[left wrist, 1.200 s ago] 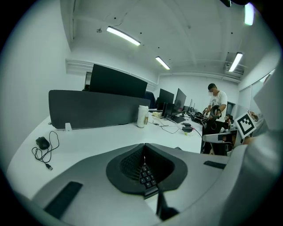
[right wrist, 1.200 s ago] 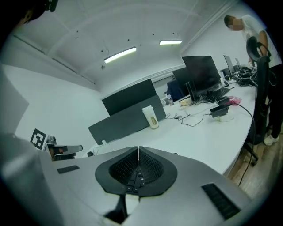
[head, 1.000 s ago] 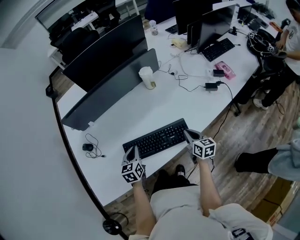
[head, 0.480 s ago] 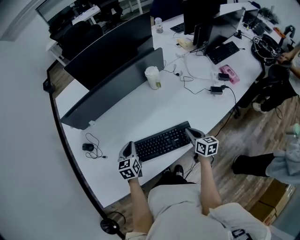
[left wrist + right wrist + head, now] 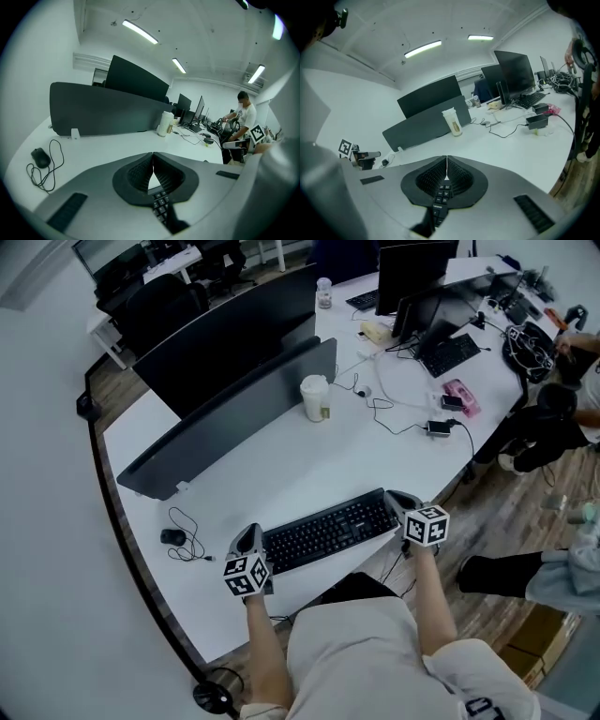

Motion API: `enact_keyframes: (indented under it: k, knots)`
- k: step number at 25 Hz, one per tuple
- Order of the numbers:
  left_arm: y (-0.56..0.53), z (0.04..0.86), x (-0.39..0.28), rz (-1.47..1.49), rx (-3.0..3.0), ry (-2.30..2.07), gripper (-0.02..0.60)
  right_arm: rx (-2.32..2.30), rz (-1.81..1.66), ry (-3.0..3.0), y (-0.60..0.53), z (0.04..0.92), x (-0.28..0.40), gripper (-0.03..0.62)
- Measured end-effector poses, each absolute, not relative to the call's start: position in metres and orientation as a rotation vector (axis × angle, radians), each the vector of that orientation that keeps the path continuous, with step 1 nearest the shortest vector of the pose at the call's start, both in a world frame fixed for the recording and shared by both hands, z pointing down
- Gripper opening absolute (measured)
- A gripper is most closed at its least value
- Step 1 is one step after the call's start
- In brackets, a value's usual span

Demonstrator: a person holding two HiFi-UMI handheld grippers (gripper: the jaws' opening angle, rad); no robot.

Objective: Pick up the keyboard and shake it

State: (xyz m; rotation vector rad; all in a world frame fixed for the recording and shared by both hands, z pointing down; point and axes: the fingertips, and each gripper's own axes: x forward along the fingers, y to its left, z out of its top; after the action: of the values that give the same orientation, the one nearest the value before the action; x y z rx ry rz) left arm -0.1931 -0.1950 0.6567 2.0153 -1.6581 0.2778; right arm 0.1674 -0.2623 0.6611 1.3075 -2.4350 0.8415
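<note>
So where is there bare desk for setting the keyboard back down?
The widest free patch lies between the divider panel and the keyboard, from the mouse across to the charger. It is crowded beyond the cup: second keyboard, monitors.

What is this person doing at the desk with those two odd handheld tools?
A person holds a gripper in each hand. The left gripper is clamped on the left end of a black keyboard, the right gripper on its right end, jaws shut on it. The keyboard is at the near edge of the white desk; whether it is off the surface can't be told.
</note>
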Motion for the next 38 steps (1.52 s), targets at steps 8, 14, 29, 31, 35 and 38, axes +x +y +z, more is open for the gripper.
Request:
enact_keyframes:
  k: [8,14,29,31,35,38]
  knots:
    - [-0.176,0.721,-0.231,0.147,1.886,-1.52,0.017,1.397,1.019,-2.348,-0.273,0.717,0.202,0.041]
    - [-0.156,0.77,-0.235,0.135,1.722,-1.453,0.019,1.318,1.054,-2.276,-0.274,0.759,0.206,0.047]
    - [-0.16,0.798,-0.224,0.157,1.604,-1.419,0.252,1.136,1.215,-2.189,-0.283,0.804,0.177,0.288]
    - [-0.161,0.797,-0.222,0.122,1.597,-1.432,0.253,1.154,1.212,-2.194,-0.283,0.804,0.17,0.291]
    - [-0.166,0.794,-0.223,0.036,1.561,-1.48,0.288,1.23,1.153,-2.187,-0.283,0.803,0.164,0.291]
    - [-0.167,0.788,-0.227,-0.047,1.556,-1.441,0.298,1.258,1.115,-2.227,-0.282,0.798,0.163,0.291]
